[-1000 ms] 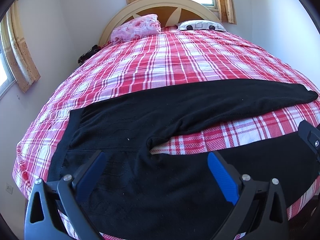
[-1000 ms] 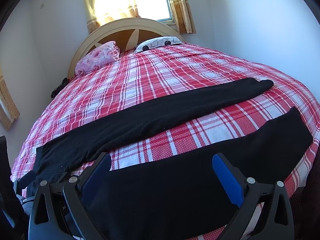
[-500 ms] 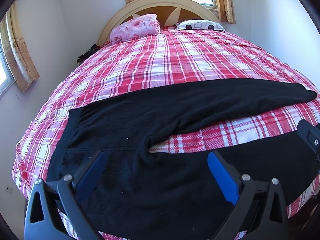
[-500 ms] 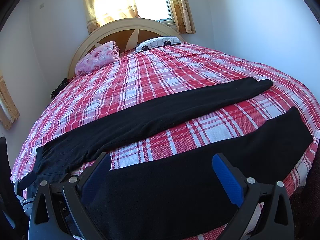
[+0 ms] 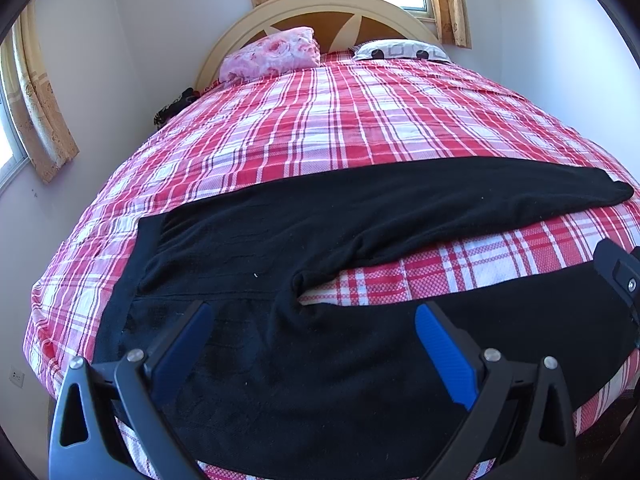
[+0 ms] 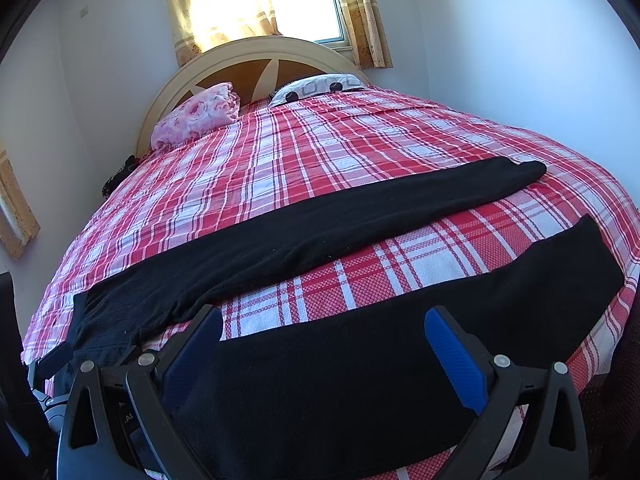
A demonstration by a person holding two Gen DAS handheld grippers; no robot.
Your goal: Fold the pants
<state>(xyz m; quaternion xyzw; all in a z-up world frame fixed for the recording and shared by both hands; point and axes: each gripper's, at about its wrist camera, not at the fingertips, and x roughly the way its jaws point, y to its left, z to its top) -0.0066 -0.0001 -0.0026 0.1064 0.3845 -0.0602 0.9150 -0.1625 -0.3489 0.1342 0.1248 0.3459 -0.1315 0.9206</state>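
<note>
1. Black pants (image 5: pixel 304 240) lay flat across the foot end of the bed (image 5: pixel 360 128), waistband toward its left edge, and the two legs ran apart toward the right edge with plaid showing between them.
2. The left gripper (image 5: pixel 312 344) hung over the seat, fingers spread wide, pinching nothing.
3. The right gripper (image 6: pixel 324 344) hovered over the near leg (image 6: pixel 400 344), also spread and empty.
4. By my read, both lined up on the near leg to carry it over the far leg (image 6: pixel 360 216). No fold yet!
</note>
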